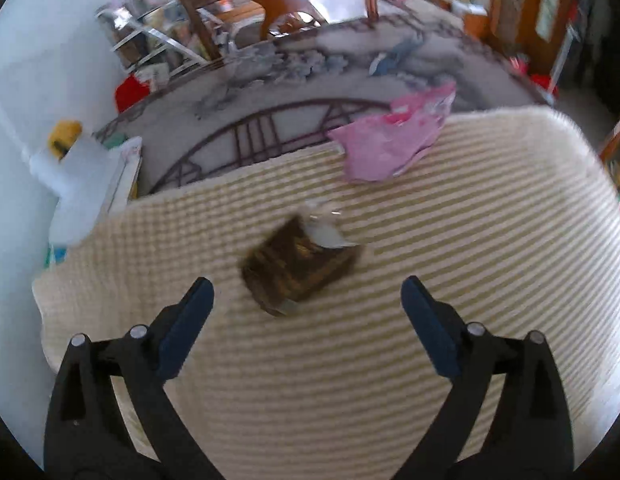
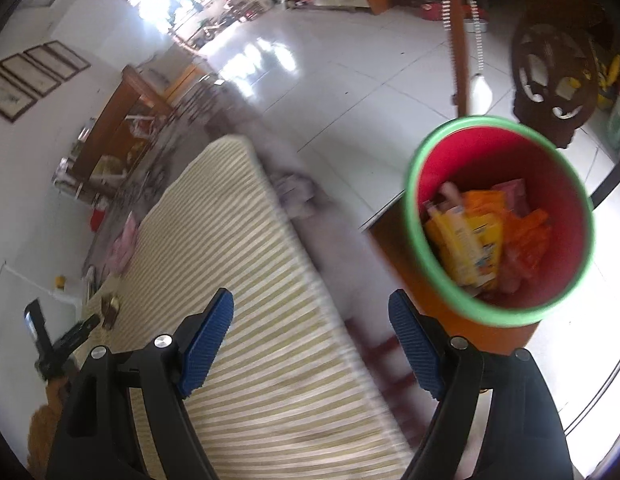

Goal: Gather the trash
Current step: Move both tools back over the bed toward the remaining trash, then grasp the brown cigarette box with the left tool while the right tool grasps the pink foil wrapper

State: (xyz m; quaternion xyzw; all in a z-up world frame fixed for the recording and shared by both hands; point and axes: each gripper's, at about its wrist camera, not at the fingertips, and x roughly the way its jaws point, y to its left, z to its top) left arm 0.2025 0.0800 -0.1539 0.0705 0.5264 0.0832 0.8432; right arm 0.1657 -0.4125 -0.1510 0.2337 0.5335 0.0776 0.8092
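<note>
A brown wrapper [image 1: 298, 266] with a clear plastic scrap on it lies on the striped cream mat [image 1: 350, 360], just ahead of my open, empty left gripper [image 1: 306, 292]. A pink wrapper [image 1: 394, 136] lies further off at the mat's far edge. A blue-grey scrap [image 1: 394, 58] lies on the grey surface beyond. In the right wrist view, my right gripper [image 2: 310, 304] is open and empty over the mat's right edge [image 2: 230, 280]. A red bin with a green rim [image 2: 422, 248] stands to its right and holds yellow, orange and pink wrappers [image 2: 482, 236]. The brown wrapper [image 2: 110, 307] and the pink wrapper [image 2: 124, 248] show at the left.
A white jug with a yellow cap [image 1: 70, 168] stands at the mat's left. A wooden chair [image 1: 270, 0] stands beyond the grey patterned surface [image 1: 270, 92]. The bin sits on an orange stool [image 2: 414, 280]. White tiled floor [image 2: 350, 80] lies beyond. My left gripper [image 2: 66, 340] shows at the left.
</note>
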